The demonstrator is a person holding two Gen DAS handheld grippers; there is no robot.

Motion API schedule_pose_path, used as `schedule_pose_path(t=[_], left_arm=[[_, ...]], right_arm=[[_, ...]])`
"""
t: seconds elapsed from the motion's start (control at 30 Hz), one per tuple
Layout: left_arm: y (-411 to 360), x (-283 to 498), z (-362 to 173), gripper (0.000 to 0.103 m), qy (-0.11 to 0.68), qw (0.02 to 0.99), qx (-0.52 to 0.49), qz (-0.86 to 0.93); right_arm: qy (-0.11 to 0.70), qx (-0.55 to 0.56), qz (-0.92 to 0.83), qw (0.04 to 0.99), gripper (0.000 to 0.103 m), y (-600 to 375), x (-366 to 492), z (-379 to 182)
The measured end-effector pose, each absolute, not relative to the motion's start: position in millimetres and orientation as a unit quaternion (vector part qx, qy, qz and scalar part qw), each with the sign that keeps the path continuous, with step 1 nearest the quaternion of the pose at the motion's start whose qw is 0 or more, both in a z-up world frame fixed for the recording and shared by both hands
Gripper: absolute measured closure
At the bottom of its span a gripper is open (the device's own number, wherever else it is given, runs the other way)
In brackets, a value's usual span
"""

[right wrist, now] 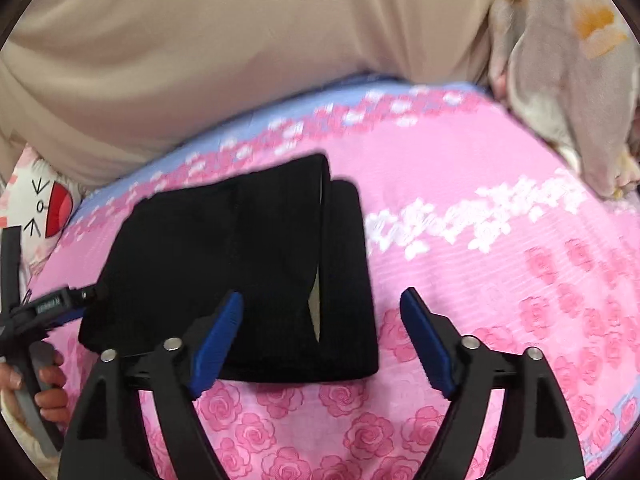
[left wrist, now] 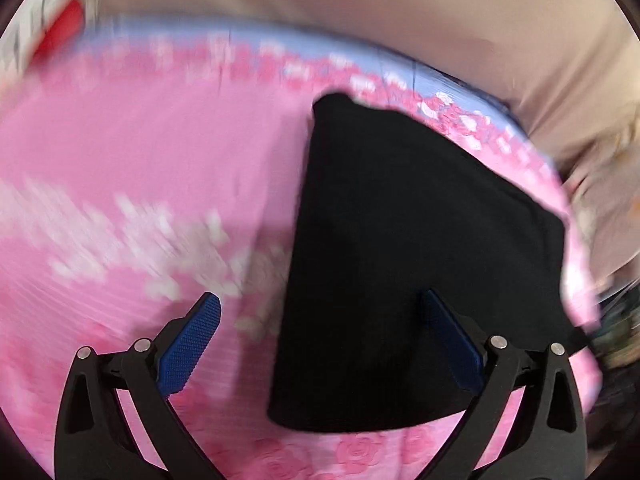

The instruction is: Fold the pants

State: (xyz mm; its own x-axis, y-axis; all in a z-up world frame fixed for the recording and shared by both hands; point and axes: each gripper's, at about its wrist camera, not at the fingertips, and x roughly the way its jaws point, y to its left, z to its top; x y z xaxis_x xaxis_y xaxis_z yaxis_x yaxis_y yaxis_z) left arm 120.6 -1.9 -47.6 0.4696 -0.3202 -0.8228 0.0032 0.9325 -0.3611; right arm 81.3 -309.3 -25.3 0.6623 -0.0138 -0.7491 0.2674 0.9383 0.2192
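The black pants (left wrist: 420, 248) lie folded into a compact rectangle on the pink floral bedsheet (left wrist: 140, 168). They also show in the right wrist view (right wrist: 240, 264), with layered folded edges at their right side. My left gripper (left wrist: 320, 320) is open and empty, above the near left part of the pants. My right gripper (right wrist: 322, 316) is open and empty, hovering over the near right edge of the pants. The left gripper's body and the hand holding it show at the far left of the right wrist view (right wrist: 44, 308).
A beige fabric mass (right wrist: 240, 48) rises behind the bed's blue edge. A crumpled floral cloth (right wrist: 568, 80) lies at the back right. A white and red cartoon pillow (right wrist: 44, 208) sits at the left. The left wrist view is motion-blurred.
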Motion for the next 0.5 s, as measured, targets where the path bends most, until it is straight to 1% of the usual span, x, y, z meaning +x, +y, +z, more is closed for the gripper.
schedule_pose_path(t=[0.03, 0.07, 0.13, 0.27, 0.33, 0.37, 0.4, 0.47, 0.5], left_arm=[[5.7, 122.1, -52.6, 0.005, 0.504, 0.835, -0.195, -0.105], [7.0, 121.5, -51.3, 0.005, 0.494, 0.839, -0.201, -0.108], [2.0, 126.2, -54.3, 0.005, 0.5, 0.833, -0.198, -0.133], [-7.4, 129.2, -56.8, 0.006, 0.49, 0.833, -0.186, -0.174], [-15.5, 130.6, -58.2, 0.02, 0.488, 0.83, -0.174, -0.206], [-15.7, 131.5, -57.1, 0.044, 0.487, 0.827, -0.176, -0.218], [-13.1, 132.2, -55.8, 0.064, 0.488, 0.82, -0.192, -0.232], [-0.8, 134.1, -51.1, 0.073, 0.487, 0.809, -0.22, -0.245], [7.9, 132.7, -43.5, 0.076, 0.48, 0.809, -0.228, -0.252]], right_arm=[[0.413, 0.163, -0.071, 0.893, 0.023, -309.3, 85.4, -31.1], [0.425, 0.172, -0.064, 0.886, 0.022, -309.4, 90.8, -39.6], [0.432, 0.193, -0.058, 0.879, 0.017, -310.9, 94.9, -49.5], [0.416, 0.252, -0.041, 0.873, 0.015, -319.4, 95.2, -59.2], [0.414, 0.25, -0.036, 0.874, 0.027, -316.9, 95.5, -57.4], [0.409, 0.257, -0.028, 0.875, 0.042, -316.3, 94.7, -55.1], [0.406, 0.267, -0.019, 0.874, 0.057, -315.4, 94.4, -51.9], [0.399, 0.257, -0.021, 0.88, 0.063, -305.1, 94.9, -37.0], [0.394, 0.251, -0.019, 0.884, 0.065, -299.6, 95.1, -29.0]])
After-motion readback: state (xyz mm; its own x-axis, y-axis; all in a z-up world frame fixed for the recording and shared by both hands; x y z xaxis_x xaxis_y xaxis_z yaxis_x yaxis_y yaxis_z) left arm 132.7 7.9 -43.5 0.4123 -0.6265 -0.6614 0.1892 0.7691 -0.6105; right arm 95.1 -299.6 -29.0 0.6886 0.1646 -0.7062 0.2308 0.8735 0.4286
